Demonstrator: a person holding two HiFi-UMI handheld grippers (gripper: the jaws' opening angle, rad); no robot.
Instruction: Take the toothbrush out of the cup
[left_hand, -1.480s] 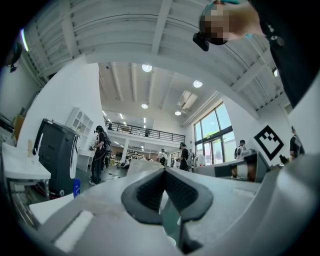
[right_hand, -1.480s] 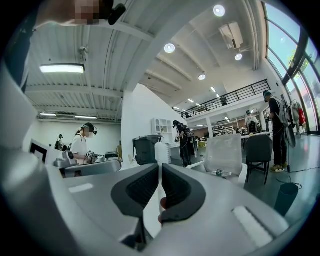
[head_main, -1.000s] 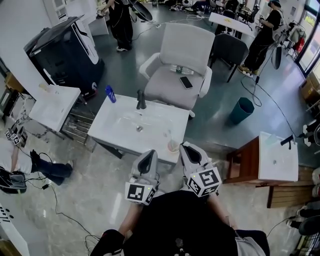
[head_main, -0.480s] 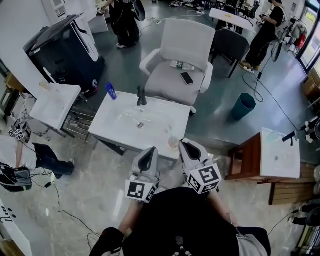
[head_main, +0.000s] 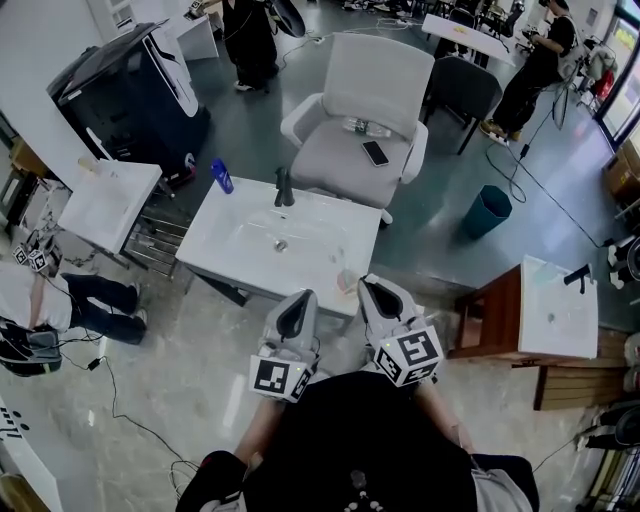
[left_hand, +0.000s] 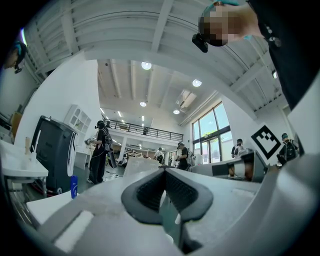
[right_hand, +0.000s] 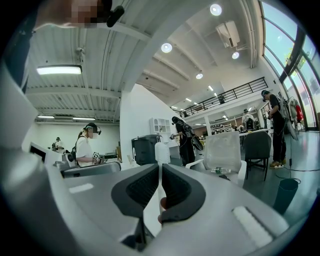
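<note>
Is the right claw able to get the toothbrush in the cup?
Yes, it looks so: the toothbrush sticks up from the cup between the jaws of the right claw, nothing blocking it.

One cup, one toothbrush

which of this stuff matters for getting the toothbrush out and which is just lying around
In the job: white toothbrush, clamped in the jaws of the right gripper; pale pink cup.
Lying about: blue bottle, black tap, black phone on the white chair, teal bin.
</note>
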